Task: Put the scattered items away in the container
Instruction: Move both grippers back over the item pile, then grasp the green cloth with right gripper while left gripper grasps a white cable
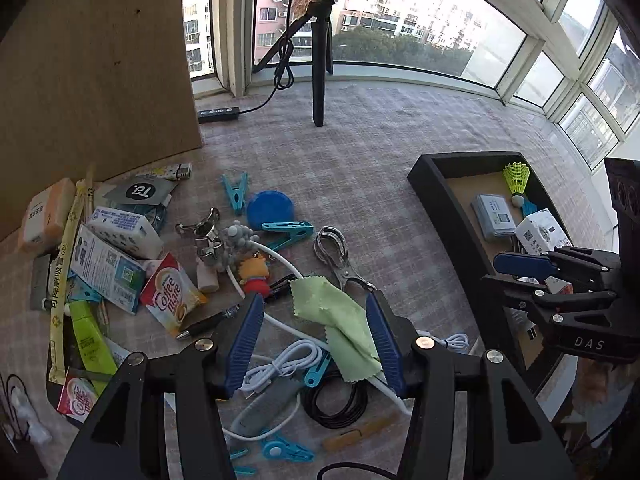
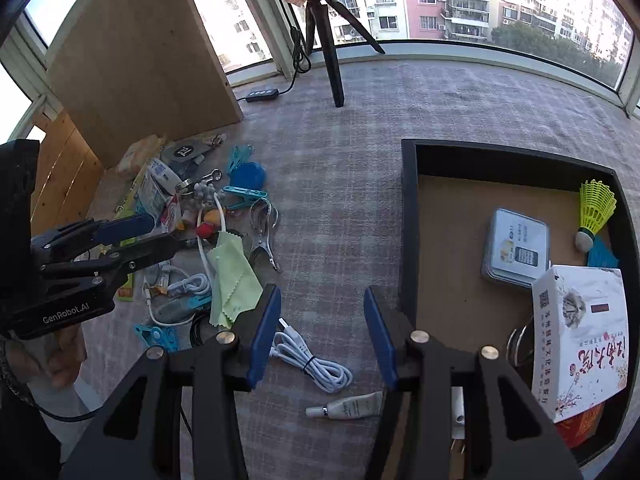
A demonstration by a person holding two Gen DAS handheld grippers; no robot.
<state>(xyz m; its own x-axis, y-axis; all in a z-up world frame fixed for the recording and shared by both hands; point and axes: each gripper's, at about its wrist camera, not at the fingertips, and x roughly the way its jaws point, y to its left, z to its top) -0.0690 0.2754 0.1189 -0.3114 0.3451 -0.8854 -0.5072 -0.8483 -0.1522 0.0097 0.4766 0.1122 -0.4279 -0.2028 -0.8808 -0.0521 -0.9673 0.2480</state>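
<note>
1. 2 grippers are in view. The left gripper hangs over the clutter with its jaws apart and nothing clamped; a green cloth lies on the desk below, between them.
2. The right gripper is likewise released and empty, above bare desk beside the container's left wall.
3. 1 container, a black tray with a brown floor, sits to the right of the pile.
4. Inside it: 1 yellow shuttlecock in the far right corner, 1 grey tin near the middle, 1 white printed box at the near right. Other pieces under the box are too hidden to count.
5. Scattered on the desk: 2 Coffee-mate sachets, 1 metal pliers-like tool, 1 blue round lid, 1 black pen, 1 small doll.
6. At least 5 blue clothes pegs show in the left wrist view; some are partly covered.
7. 2 bundled white cables: 1 just under the right gripper, 1 under the left.
8. 1 small tube lies near the container's front corner.
9. 1 tripod stands by the window.
</note>
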